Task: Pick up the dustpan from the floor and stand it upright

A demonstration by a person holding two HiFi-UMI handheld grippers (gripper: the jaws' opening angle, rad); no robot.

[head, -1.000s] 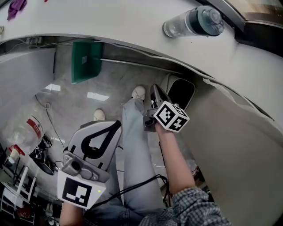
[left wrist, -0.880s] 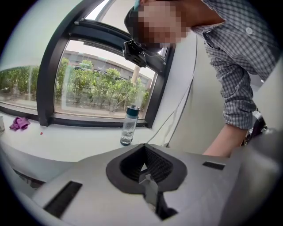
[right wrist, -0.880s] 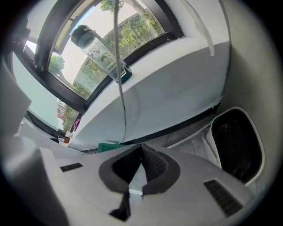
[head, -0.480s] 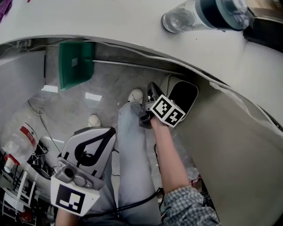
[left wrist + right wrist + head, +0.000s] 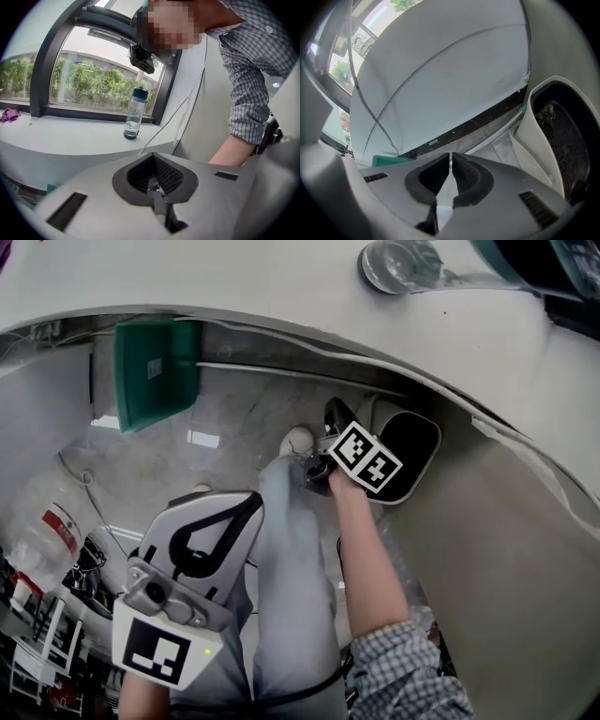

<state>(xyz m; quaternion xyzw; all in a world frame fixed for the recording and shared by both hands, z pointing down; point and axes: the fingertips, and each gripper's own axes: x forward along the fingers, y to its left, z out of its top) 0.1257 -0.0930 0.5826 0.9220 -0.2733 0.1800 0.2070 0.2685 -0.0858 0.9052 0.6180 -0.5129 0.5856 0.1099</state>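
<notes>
L gripper (image 5: 153, 154): nearest me, low at my left by the knee. Jaws were pressed together, nothing in them.
R gripper (image 5: 450, 157): further out, angled down twd the floor. Jaws were together too bar a hairline slit, empty.
Leg (image 5: 291, 596): my own, sat between the two grippers, with the shoe (image 5: 298, 440) just by the R one.
Bin (image 5: 412, 460): white, dark inside, just beside the R gripper.
Dustpan (image 5: 155, 371): green, down on the floor at far left, at the foot of the counter (image 5: 281, 296) overhang. It was well apart from both grippers, untouched. Couldn't make out its handle.
Bottle (image 5: 403, 263): on the counter top near the edge.
Step (my read): approach only, pick-up not begun.
Risk 1: both sets of jaws were shut. Arriving w/o opening would just shove the pan along the floor.
Risk 2: the overhang sat right above the pan. A marker cube or my wrist could knock the ledge going in.
Risk 3: thin, slick plastic. A shallow bite would prob. slip once the pan is tilted upright.
Risk 4: bin and leg crowded the R side, so a wide swing could clip the bin.
</notes>
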